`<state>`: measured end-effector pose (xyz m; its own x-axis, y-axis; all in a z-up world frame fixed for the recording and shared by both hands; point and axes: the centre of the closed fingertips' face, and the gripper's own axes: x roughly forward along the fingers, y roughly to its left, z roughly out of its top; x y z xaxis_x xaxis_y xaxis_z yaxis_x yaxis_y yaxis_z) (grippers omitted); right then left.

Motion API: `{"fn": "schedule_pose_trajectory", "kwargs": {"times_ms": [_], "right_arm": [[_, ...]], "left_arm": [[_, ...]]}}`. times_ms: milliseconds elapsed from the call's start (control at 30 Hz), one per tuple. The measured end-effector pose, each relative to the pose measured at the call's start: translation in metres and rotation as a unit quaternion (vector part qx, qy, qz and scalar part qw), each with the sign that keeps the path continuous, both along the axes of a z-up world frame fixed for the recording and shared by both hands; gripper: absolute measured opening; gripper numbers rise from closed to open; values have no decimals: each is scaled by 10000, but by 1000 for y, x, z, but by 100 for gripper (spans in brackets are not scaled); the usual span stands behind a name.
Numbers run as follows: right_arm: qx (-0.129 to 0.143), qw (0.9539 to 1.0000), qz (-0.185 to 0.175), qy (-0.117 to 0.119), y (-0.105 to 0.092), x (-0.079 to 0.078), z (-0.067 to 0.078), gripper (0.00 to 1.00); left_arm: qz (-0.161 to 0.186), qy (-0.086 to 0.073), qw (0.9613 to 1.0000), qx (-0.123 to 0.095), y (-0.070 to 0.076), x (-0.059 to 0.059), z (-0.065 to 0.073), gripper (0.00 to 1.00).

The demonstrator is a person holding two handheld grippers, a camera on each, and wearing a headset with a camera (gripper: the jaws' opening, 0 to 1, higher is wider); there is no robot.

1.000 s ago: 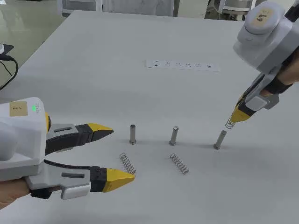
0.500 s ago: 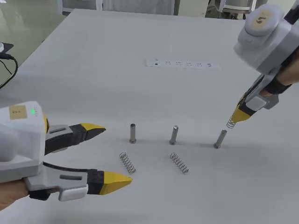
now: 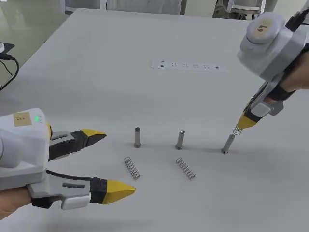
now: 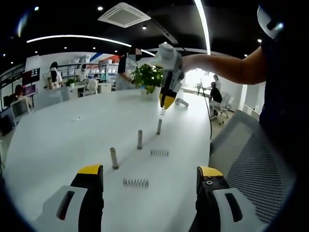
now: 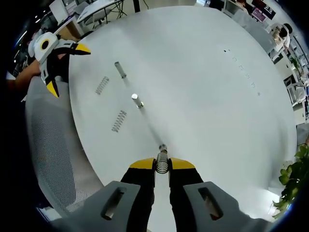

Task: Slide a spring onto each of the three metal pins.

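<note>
Yellow-tipped right gripper (image 3: 243, 123) pinches spring (image 3: 237, 130) over rightmost pin (image 3: 227, 144).

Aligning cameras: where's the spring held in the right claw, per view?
Head view: spring right of centre, in the right claw's yellow tips.
Left gripper view: spring upper centre, hanging under the right claw.
Right gripper view: spring bottom centre, between the claw tips.
Shared landmark: the end pin at the spring's free end.
</note>
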<state>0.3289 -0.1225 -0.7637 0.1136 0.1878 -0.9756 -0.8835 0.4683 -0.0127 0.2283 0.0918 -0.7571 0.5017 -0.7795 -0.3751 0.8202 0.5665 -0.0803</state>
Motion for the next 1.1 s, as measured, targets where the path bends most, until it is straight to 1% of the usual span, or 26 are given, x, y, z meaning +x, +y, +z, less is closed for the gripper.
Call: {"fn": "schedule_pose_trajectory", "kwargs": {"times_ms": [133,267,367,533,700,800,967,1100], "right_arm": [[11,10000,-5,36,3,0,-3,8],[-77,10000,11,32,2,1,-7,8],[-52,9999,-30,88,2,1,-9,8],[-90,9998,-30,166,3,-1,-14,8],[-117,9998,-31,154,4,1,-16,8],[-166,9996,-35,204,3,0,-22,8],[-151,9995,-87,269,3,0,-31,8],[-182,9994,-130,274,2,2,-39,8]], "left_arm": [[-28,-22,10000,-11,-2,0,2,75],[-30,-48,10000,-22,-2,0,5,76],[-33,-62,10000,-23,-3,0,6,75],[-34,-49,10000,-18,-3,0,5,75],[-37,-46,10000,-8,-2,-1,6,75],[-30,-53,10000,-8,-1,-1,7,75],[-29,-70,10000,-5,-1,0,8,75],[-41,-67,10000,2,-1,0,8,75]]}}
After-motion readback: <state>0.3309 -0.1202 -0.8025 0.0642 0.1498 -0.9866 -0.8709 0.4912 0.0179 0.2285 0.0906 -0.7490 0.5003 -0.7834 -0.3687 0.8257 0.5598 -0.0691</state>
